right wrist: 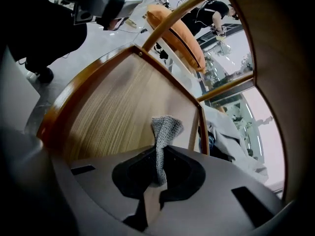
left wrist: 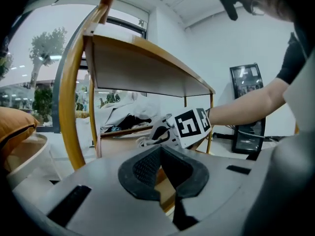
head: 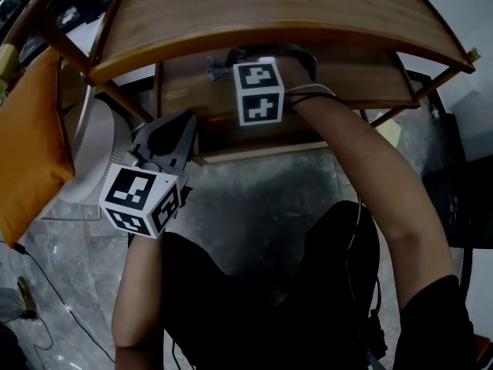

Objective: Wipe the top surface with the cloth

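The curved wooden top surface (head: 269, 6) of a two-tier shelf fills the upper head view. My right gripper (head: 219, 64) reaches in beneath it, over the lower shelf (head: 347, 83). It is shut on a grey knitted cloth (right wrist: 165, 129), which sticks up out of the right gripper (right wrist: 160, 151) above the lower shelf's wood (right wrist: 108, 112). My left gripper (head: 173, 133) hovers at the shelf's front left corner, outside the frame. The left gripper (left wrist: 160, 149) is shut with nothing in it, and points toward the right gripper's marker cube (left wrist: 193, 125).
An orange cushion (head: 31, 145) lies left of the shelf, beside a white round object (head: 96, 153). The shelf's wooden frame posts (left wrist: 71, 112) stand close to my left gripper. Grey marble floor (head: 262, 199) is in front. A black cabinet (left wrist: 247, 107) stands to the right.
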Demonstrator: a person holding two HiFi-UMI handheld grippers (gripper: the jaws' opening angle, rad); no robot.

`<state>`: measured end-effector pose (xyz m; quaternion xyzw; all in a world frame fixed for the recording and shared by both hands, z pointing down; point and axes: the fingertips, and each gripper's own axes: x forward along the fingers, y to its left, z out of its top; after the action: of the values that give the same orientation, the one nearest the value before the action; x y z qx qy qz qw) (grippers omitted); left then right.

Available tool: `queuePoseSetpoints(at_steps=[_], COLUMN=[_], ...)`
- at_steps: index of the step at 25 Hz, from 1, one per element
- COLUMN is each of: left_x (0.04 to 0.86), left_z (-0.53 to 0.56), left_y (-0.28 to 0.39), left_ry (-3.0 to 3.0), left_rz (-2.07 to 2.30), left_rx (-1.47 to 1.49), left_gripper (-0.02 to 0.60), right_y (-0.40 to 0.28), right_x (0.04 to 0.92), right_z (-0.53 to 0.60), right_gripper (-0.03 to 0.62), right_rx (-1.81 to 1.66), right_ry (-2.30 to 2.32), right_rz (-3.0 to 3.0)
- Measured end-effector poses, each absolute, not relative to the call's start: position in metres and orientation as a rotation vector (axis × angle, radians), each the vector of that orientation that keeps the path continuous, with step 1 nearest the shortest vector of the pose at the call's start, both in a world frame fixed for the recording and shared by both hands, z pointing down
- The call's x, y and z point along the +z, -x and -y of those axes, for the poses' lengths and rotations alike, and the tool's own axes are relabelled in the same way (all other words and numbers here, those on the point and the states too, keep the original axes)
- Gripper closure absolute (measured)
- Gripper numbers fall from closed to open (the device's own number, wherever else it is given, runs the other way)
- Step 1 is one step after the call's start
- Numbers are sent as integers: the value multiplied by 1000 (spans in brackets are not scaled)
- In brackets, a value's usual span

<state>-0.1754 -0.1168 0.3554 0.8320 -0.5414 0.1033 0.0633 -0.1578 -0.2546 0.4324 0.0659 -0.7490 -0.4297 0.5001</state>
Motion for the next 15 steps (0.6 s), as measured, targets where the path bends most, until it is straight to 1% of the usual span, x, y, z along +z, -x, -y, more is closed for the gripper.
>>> queuePoseSetpoints(at_steps=[8,15], left_x=[334,330], left_z=[171,192], left_y=[124,84], left_ry=[-2498,-2537], left_rz=[1633,1582], left_rx=[337,365], left_gripper=[571,571], right_y=[54,-31], right_x=[431,426], right_z=[302,324], right_gripper=[562,562], right_rx=[-923,-857], right_ry=[-288,-373], right_rz=[1746,1675])
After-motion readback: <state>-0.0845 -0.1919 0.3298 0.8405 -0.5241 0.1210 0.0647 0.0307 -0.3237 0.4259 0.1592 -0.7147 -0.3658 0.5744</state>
